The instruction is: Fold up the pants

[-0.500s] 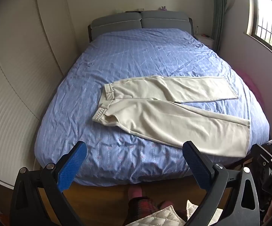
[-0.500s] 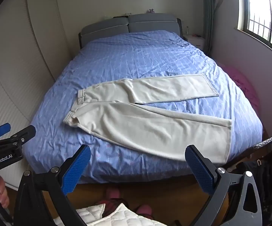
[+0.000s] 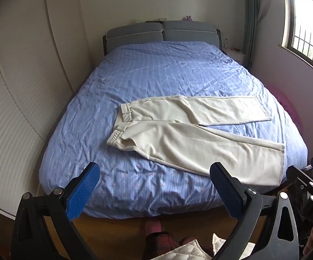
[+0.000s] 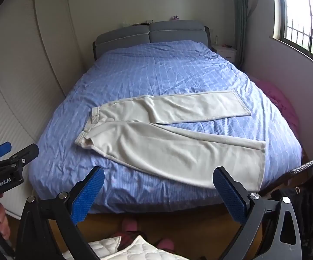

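Cream pants (image 3: pixel 191 136) lie flat on the blue checked bed (image 3: pixel 156 75), waistband to the left, both legs spread apart and running to the right; they also show in the right wrist view (image 4: pixel 167 143). My left gripper (image 3: pixel 155 174) is open and empty, held in front of the bed's foot edge, short of the pants. My right gripper (image 4: pixel 158 178) is open and empty, also in front of the foot edge below the near leg. The left gripper shows at the left edge of the right wrist view (image 4: pixel 7 162).
A grey headboard (image 3: pixel 162 32) stands at the far end. A white ribbed wardrobe (image 3: pixel 15 108) runs along the left. A window (image 3: pixel 308 32) and a pink heap (image 4: pixel 282 104) are at the right. A nightstand (image 4: pixel 224 52) sits beside the headboard. Wooden floor and slippered feet are below.
Both grippers have shifted very slightly; the pants have not moved and both stay open.
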`<move>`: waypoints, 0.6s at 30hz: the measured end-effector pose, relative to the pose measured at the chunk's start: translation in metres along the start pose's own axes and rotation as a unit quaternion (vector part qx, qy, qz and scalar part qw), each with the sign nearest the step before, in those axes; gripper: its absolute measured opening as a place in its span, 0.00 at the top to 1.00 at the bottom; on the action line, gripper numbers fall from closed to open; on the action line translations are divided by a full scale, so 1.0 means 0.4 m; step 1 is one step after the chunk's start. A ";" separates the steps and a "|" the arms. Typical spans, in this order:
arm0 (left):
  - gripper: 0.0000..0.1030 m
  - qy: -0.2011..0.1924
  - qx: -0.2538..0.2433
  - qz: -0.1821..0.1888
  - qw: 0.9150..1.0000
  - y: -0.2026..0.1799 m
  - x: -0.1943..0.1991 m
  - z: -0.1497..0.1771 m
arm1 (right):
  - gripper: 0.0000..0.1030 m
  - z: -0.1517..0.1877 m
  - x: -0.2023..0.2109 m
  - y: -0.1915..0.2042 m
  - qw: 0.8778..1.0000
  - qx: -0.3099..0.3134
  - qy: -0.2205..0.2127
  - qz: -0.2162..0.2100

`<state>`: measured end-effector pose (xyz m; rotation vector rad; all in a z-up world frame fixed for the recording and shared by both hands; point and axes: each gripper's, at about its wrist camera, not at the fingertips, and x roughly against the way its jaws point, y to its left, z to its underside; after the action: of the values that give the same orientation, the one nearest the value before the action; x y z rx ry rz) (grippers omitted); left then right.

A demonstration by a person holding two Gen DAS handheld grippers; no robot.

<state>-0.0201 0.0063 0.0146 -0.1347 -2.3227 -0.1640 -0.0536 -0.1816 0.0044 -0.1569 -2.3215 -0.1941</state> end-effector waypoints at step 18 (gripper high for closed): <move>0.00 -0.040 -0.003 0.029 0.999 0.003 0.031 -0.011 | 0.01 -0.014 0.026 -0.012 1.000 0.002 -0.028 0.003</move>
<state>-0.0254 0.0075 0.0268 -0.2149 -2.3945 -0.1386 -0.0577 -0.1868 0.0154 -0.1682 -2.3768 -0.1842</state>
